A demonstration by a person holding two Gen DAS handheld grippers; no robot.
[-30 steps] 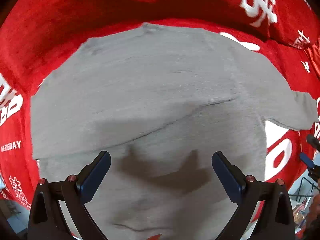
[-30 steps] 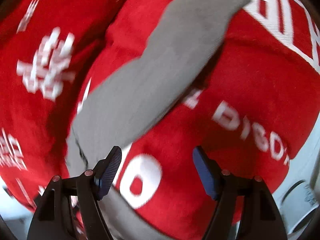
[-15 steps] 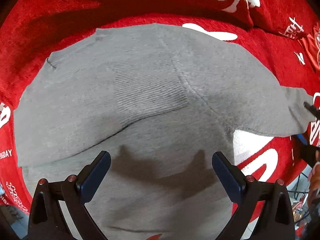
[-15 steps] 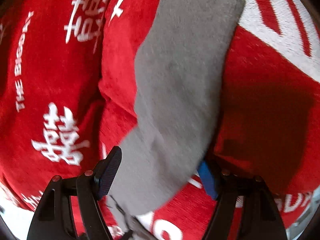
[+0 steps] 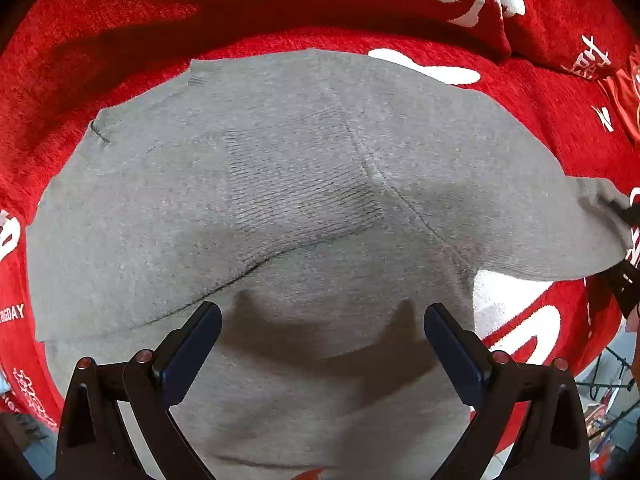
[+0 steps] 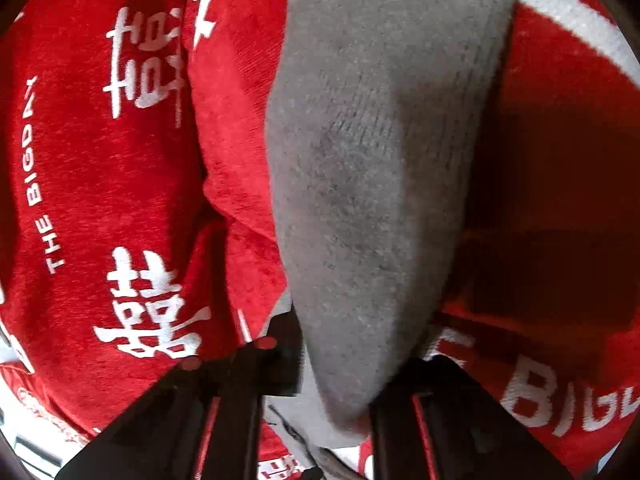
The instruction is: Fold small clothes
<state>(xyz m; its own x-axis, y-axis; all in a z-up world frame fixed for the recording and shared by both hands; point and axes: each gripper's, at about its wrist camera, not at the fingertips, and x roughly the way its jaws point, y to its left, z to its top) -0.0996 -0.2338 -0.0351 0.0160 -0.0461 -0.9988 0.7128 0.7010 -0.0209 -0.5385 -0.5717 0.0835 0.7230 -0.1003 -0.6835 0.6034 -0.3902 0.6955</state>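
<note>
Left gripper (image 5: pixel 322 332) fingers released, hovering over grey sweater (image 5: pixel 280 208) spread flat on red blanket (image 5: pixel 120 20). Sleeve (image 6: pixel 380 160) long axis runs straight away from right gripper (image 6: pixel 340 364), whose fingers are closing onto its near end.

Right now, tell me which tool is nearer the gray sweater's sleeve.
Right. The right tool is closing on the sleeve, fabric between its jaws. The left tool hangs open over the sweater's body, away from that sleeve.
</note>
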